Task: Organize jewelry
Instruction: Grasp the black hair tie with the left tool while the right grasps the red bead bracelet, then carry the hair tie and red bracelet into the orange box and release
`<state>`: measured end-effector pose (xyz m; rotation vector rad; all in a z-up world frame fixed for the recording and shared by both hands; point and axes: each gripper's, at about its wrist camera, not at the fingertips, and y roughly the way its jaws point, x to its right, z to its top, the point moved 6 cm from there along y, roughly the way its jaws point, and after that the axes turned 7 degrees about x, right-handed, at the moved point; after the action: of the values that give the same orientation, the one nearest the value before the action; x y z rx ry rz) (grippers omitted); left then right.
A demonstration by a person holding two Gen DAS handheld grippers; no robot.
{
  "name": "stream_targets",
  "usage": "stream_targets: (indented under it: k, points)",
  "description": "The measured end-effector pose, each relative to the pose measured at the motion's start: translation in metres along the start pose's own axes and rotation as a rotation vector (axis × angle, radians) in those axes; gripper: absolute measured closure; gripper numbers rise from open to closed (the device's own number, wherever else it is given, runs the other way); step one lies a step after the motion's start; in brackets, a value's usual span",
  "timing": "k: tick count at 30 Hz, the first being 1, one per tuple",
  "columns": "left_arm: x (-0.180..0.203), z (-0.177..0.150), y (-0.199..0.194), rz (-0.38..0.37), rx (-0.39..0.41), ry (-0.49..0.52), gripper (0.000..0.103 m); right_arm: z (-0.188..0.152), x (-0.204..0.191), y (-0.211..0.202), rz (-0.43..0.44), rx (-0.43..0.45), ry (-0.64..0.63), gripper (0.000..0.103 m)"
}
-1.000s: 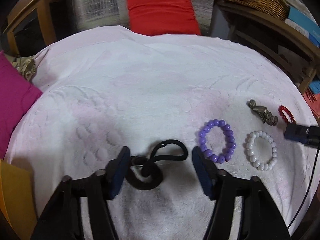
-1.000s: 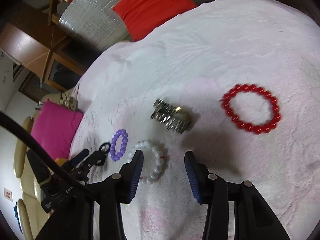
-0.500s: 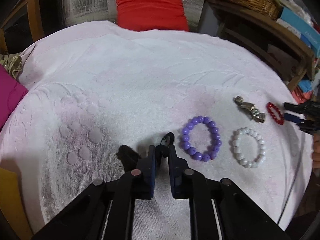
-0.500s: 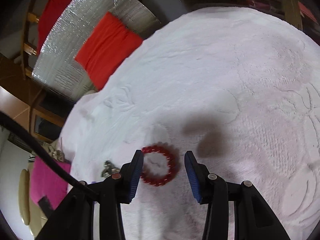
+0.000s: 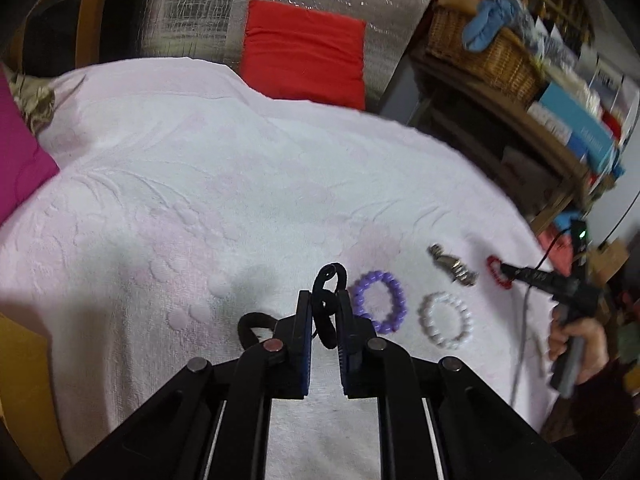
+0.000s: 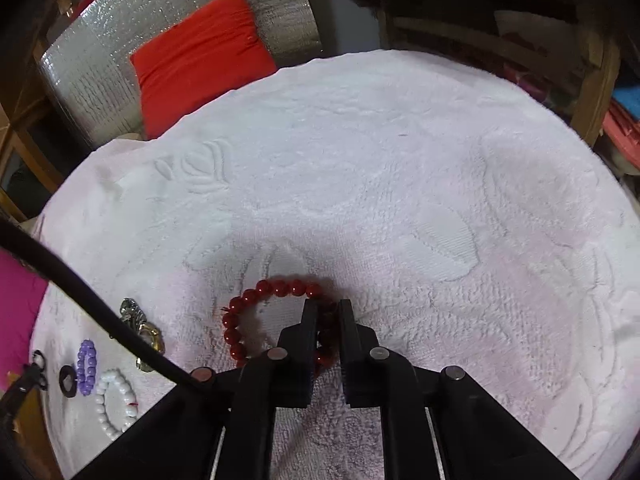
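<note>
The black looped hair tie (image 5: 326, 304) is pinched between the pads of the left gripper (image 5: 325, 312), hanging a bit clear of the white embossed towel (image 5: 240, 184), probably so it can go wherever it belongs. Over on the right, the right gripper (image 6: 328, 320) has just been closing and now clamps the near side of the red bead bracelet (image 6: 260, 300), which looks flat on the towel. The purple bead bracelet (image 5: 380, 306), white bead bracelet (image 5: 446, 324) and metal claw clip (image 5: 452, 270) lie in a row between them, waiting their turn I guess.

Black cord loop (image 5: 325, 312) pinched, lifted; left of purple bracelet (image 5: 380, 307). White bracelet (image 5: 445, 325), metal clip (image 5: 454, 269), red bracelet (image 6: 264, 320) to its right.
</note>
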<state>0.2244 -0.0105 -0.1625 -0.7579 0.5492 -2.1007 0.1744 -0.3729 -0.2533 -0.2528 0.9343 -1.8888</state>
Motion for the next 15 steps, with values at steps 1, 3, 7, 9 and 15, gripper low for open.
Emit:
stream_targets:
  k: [1,3,7,9,15]
  points:
    - [-0.001,0.000,-0.003,-0.016,0.003,-0.014,0.092,0.001,0.001,-0.003,0.000,0.007,0.005,0.093]
    - [-0.003,0.000,-0.006,-0.029,0.005,-0.029,0.092,0.005,0.003,-0.011,0.020,0.026,0.030,0.093]
    - [-0.006,-0.001,-0.013,-0.031,0.015,-0.044,0.092,0.011,0.002,-0.030,0.076,0.063,0.065,0.093]
    - [-0.006,0.000,-0.018,-0.020,0.024,-0.049,0.092,0.013,-0.001,-0.039,0.117,0.082,0.077,0.093]
    - [-0.006,-0.001,-0.044,0.023,0.065,-0.032,0.092,0.017,-0.022,-0.069,0.271,0.120,0.126,0.093]
